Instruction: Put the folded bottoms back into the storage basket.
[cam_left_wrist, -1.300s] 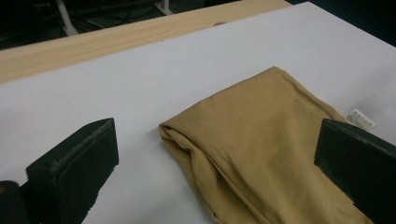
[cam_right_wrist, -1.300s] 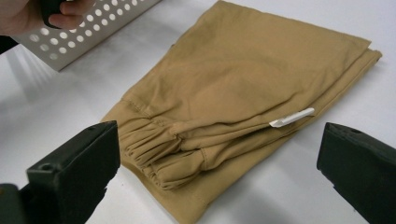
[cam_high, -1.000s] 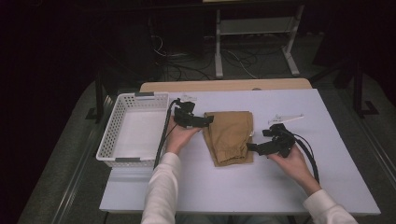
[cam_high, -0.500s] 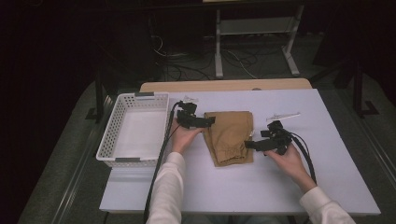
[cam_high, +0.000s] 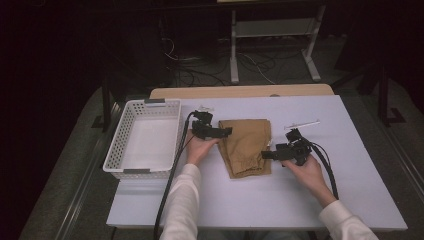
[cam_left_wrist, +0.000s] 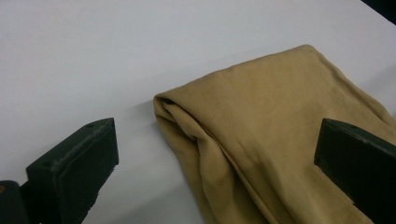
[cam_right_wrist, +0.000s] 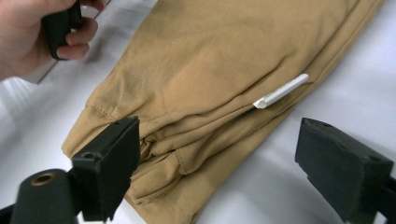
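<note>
**Inspector:** Position of the work item?

**Assessor:** The folded tan garment lies flat on the white table, just right of the white basket. The left gripper is at the garment's far left corner, the right gripper at its near right edge.

**Inspector:** Jaw condition?

**Assessor:** Left gripper: jaws stand wide, one off the cloth over bare table, one above the fabric, nothing clamped. Right gripper: jaws have just been closing but remain well apart, the bunched cuff end between them and not yet pressed.

**Inspector:** Risks?

**Assessor:** In my judgement, three. First, the right jaws may catch only the top layer of the stacked folds, so the garment would unfold on lifting. Second, the white tag juts out beside the right edge; a grip on it alone would slip. Third, the left jaw over the table could scrape the surface and push the corner away from the basket rather than pinch it. Uneven lifting would drag the fold apart.
</note>
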